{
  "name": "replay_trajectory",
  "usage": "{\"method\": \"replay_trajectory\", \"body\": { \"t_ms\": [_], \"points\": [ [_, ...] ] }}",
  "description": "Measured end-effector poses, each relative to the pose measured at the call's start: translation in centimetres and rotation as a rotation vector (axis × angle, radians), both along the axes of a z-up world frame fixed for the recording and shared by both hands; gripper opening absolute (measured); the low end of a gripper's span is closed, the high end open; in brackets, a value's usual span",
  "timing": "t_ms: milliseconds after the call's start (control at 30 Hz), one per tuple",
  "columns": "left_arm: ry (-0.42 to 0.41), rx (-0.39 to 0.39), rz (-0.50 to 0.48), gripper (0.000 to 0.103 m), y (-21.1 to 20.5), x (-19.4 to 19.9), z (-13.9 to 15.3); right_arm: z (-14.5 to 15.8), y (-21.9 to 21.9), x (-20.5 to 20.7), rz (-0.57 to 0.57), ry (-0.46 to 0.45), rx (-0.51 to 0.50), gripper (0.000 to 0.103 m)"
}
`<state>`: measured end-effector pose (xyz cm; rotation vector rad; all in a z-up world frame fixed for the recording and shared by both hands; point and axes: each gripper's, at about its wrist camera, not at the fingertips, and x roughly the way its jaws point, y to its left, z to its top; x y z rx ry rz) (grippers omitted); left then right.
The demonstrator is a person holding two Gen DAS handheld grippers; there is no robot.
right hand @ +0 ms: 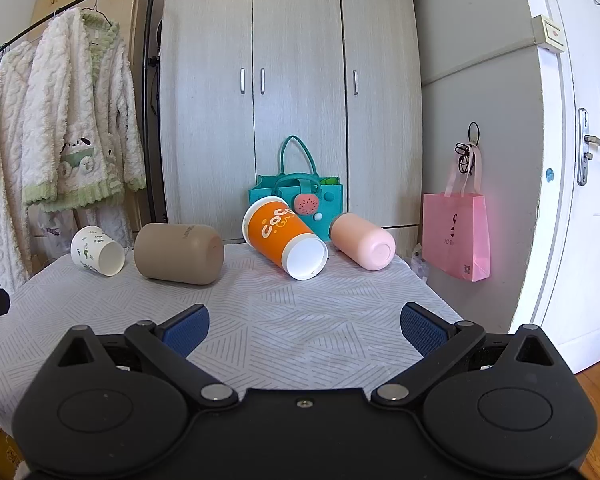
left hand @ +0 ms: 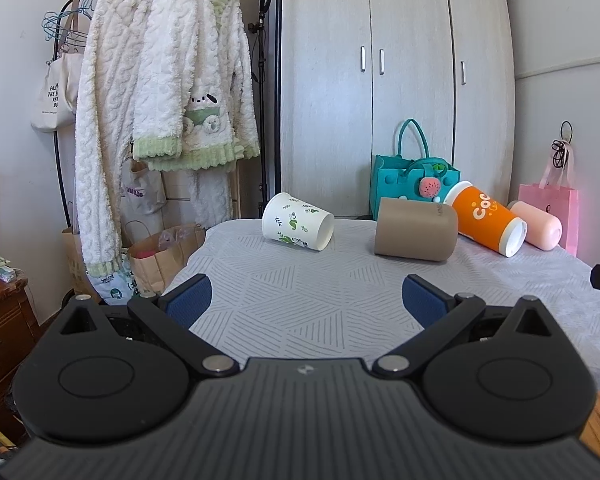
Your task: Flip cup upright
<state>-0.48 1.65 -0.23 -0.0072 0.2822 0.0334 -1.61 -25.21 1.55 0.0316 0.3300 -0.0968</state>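
Both grippers, left gripper [left hand: 307, 294] and right gripper [right hand: 305, 326], are held with jaws spread wide and nothing between them, above the patterned tablecloth [right hand: 300, 320]. Four cups are seen lying on their sides well ahead: leaf-print cup [left hand: 298, 222], brown cup [left hand: 416, 234], orange cup [right hand: 284, 236], pink cup [right hand: 362, 240]. None is righted yet; the task is judged unstarted.

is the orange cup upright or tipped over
Tipped over: the orange cup lies on its side on the table, white base toward the camera.
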Motion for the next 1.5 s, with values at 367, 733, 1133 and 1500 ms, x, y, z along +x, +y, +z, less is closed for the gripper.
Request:
{"method": "replay_trajectory", "body": {
  "t_ms": [367, 733, 1133, 1500],
  "points": [
    [0.005, -0.009, 0.003, 0.103, 0.2, -0.3, 0.1, -0.1, 0.1, -0.1, 0.001, 0.004, -0.001, 0.103],
    [0.024, -0.016, 0.003, 0.103, 0.4, -0.2, 0.0, -0.4, 0.3, 0.0, 0.011, 0.014, -0.006, 0.103],
    [0.193, 0.051, 0.048, 0.103, -0.3, 2.4, -0.1, 0.2, -0.9, 0.4, 0.093, 0.036, 0.041, 0.103],
    [0.324, 0.040, -0.131, 0.103, 0.0, 5.5, 4.5, 5.6, -1.1, 1.7, 0.390, 0.108, -0.026, 0.103]
  ]
}}
